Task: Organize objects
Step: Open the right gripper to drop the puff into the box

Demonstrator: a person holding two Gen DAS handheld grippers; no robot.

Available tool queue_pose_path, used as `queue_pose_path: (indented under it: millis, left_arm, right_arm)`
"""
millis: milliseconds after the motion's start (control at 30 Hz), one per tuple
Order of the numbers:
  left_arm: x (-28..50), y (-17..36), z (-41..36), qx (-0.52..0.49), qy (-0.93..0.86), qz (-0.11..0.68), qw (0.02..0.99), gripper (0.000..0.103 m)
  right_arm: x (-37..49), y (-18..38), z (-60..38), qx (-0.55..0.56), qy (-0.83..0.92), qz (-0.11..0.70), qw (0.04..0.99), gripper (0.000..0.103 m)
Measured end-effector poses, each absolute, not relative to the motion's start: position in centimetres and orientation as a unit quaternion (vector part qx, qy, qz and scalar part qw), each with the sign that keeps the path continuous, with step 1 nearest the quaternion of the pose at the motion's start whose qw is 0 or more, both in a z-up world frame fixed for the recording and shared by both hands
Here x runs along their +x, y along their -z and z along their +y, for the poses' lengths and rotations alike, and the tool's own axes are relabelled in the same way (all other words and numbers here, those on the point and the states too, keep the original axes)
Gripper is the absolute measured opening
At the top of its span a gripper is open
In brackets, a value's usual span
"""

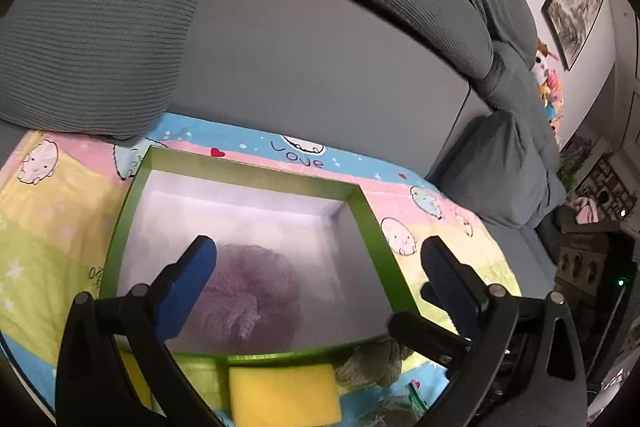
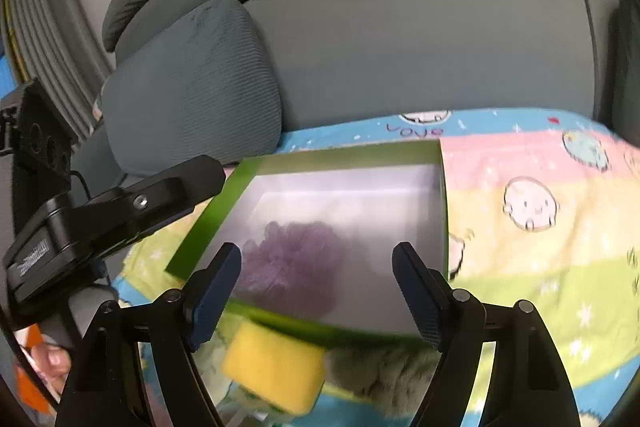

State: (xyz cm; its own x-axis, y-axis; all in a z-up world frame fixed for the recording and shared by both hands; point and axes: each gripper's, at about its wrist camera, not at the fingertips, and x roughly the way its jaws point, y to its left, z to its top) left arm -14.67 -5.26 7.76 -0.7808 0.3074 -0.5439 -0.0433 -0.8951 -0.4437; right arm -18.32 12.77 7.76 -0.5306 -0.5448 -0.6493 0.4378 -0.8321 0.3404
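Two loose things are seen outside the box (image 1: 248, 171) in the left wrist view: a sponge (image 1: 284, 395) at six o'clock below the left gripper (image 1: 320, 267), whose fingers are spread wide and empty, and a grey-green bundle (image 1: 372, 363) at five o'clock. A purple puff (image 1: 256, 299) is already lodged inside.

In the right wrist view, the sponge (image 2: 276, 371) is found at seven o'clock from the right gripper (image 2: 318, 275), likewise spread and empty, its long axis running crosswise. Neither gripper can be judged nearer.
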Motion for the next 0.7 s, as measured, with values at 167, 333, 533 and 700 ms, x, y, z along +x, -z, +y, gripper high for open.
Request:
queue_pose_path:
  millis: [167,333,533,700]
  left_arm:
    - [-13.1,-7.7,-4.1,-0.33,-0.92,-0.189,0.099,0.102]
    - [-11.0,-6.2,-3.3,-0.359,-0.914,-0.165,0.097,0.102]
    - [-8.3,-4.8,-3.1,-0.378,-0.909,-0.161,0.075,0.102]
    - [-6.0,-4.5,-2.2,-0.381,-0.913,-0.133,0.056,0.102]
  right_arm:
    - [-16.3,-7.7,14.5,0.396,0.869,-0.074,0.288,0.079]
    - [-13.8,-7.4,16.3,0.396,0.864,-0.082,0.3,0.079]
    - [-11.3,-7.1,16.6,0.396,0.862,-0.067,0.31,0.079]
    - [-8.3,-6.1,16.5,0.397,0.859,-0.031,0.321,0.079]
